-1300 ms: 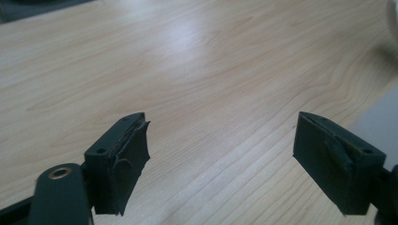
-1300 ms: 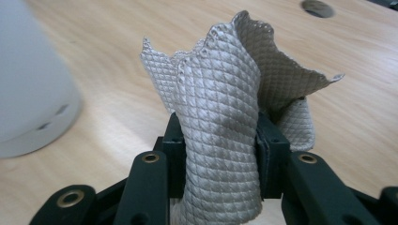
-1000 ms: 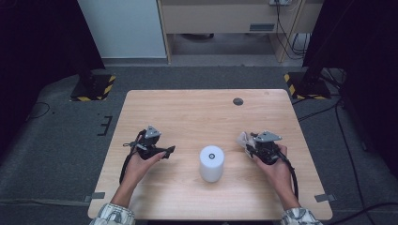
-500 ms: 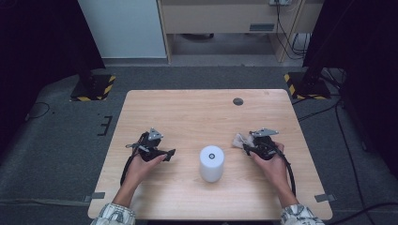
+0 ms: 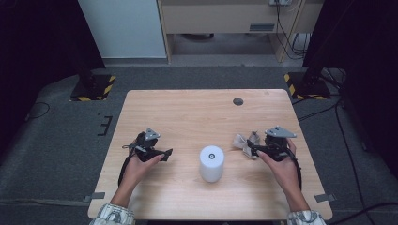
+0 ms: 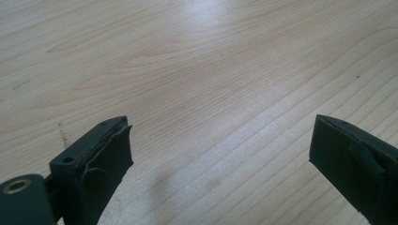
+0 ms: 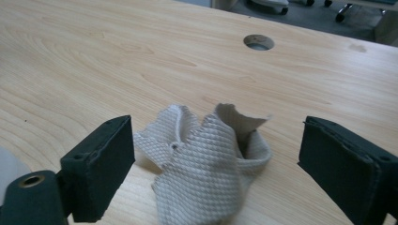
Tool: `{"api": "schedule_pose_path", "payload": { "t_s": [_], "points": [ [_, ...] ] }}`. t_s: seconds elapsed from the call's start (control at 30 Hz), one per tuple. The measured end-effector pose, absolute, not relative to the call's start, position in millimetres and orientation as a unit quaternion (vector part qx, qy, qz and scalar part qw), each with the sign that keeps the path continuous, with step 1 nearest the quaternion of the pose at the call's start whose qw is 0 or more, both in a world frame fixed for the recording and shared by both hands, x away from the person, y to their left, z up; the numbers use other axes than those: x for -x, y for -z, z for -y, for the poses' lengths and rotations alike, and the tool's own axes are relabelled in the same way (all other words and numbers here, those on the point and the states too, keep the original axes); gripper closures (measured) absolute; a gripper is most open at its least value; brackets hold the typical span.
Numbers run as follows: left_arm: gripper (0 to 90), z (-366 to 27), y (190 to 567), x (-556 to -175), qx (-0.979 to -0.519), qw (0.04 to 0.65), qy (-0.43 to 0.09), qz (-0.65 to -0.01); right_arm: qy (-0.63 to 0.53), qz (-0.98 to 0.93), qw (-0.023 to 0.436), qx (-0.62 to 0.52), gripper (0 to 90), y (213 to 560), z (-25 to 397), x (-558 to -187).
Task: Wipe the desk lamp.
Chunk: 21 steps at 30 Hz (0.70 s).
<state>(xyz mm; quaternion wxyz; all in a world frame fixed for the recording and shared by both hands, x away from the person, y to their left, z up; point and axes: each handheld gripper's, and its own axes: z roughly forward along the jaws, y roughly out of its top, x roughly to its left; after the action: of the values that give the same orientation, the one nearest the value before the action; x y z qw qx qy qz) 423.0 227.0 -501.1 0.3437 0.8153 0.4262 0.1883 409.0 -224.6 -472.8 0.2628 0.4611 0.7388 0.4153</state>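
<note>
From the high view, the cloth (image 5: 246, 143) is seen crumpled near the worktop (image 5: 187, 112) right edge, bare wood beyond; the right claw (image 5: 251, 151) is just beside it; in the left gripper view, the left claw (image 6: 220, 154) is spread wide over bare wood; in the right gripper view, the cloth (image 7: 206, 164) is flanked by wide-open, empty jaws.

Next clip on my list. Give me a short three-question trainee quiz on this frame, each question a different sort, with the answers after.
1. True or false: the right hand-held gripper is clamped shut on the crumpled cloth.
2. Multiple choice: what stands on the table between the two hand-held grippers? A) a white cylinder B) a red mug C) a cardboard box
3. Fill in: the left hand-held gripper has nothing but bare ____ between its jaws.

Key
1. False: its jaws stand wide apart, with the cloth lying on the table between them.
2. A, the white cylinder.
3. Tabletop (light wood).
</note>
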Motion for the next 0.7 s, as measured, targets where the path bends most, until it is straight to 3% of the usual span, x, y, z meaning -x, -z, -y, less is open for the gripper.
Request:
{"api": "schedule_pose_path", "payload": {
  "t_s": [0.23, 0.43, 0.7],
  "points": [
    [4.5, -234, 505, -425, -0.817, 0.328, -0.188, -0.435, -0.401, -0.739, 0.255, -0.477, 6.2, 480, 246, -401],
    [4.3, -237, 510, -427, -0.819, 0.317, -0.183, -0.441, -0.365, -0.754, 0.208, -0.505, 5.5, 502, 262, -399],
    [3.6, -239, 520, -430, -0.828, 0.296, -0.176, -0.443, -0.328, -0.753, 0.19, -0.538, 6.5, 519, 274, -407]
  ]
}}
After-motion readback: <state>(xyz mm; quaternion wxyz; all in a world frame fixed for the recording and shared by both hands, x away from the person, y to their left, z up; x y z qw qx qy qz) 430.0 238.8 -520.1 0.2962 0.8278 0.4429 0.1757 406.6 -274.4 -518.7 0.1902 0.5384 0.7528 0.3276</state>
